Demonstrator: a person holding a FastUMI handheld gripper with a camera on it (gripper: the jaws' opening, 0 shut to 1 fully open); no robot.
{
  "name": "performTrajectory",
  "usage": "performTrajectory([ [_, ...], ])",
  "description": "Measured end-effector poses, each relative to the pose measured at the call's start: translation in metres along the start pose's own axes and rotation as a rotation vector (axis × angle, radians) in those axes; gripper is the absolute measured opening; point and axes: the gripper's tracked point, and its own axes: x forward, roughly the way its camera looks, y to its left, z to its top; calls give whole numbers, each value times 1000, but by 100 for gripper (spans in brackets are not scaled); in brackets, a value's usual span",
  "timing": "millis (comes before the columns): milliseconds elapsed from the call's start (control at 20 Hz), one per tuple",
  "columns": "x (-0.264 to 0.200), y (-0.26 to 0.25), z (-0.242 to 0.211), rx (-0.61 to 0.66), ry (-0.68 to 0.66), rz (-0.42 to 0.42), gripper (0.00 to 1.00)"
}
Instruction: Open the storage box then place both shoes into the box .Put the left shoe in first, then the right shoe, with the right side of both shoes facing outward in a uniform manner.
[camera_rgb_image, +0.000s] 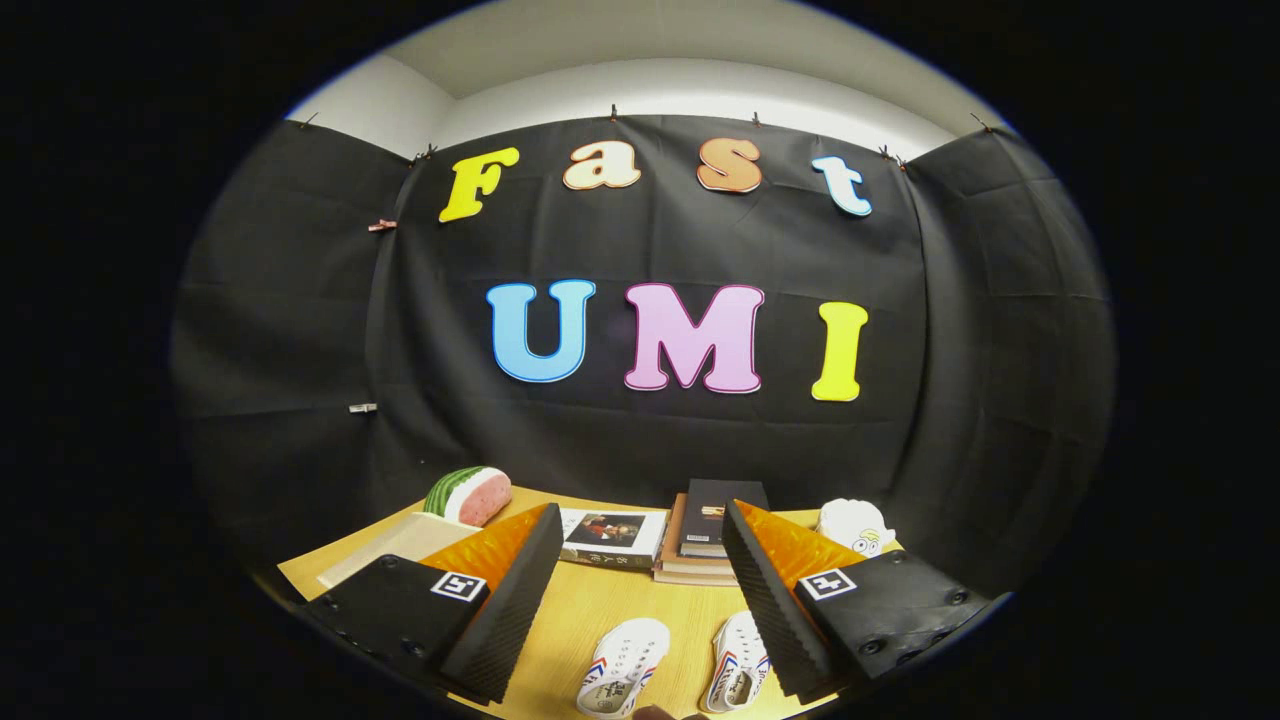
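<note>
On the wooden counter (580, 620), two white canvas shoes (622, 668) (738, 676) lie side by side below and between the spread, empty fingers of the hand-held gripper (640, 580), long axes roughly along its reach; pale storage box (400, 545) sits ahead-left, seemingly unopened.

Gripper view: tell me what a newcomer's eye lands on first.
The pair of white canvas shoes with red and blue stripes lies on the wooden table between the open gripper fingers. Beyond them sit a stack of dark books and, further left, a watermelon-slice toy.
</note>
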Motion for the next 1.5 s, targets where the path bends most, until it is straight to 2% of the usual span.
performTrajectory([
  [200,3,-3,-4,12,17,-1,97],
  [600,15,4,-13,56,67,48,97],
  [1050,37,40,-44,209,231,211,99],
  [1250,39,63,-74,310,381,300,98],
  [1500,34,108,-132,496,674,433,99],
])
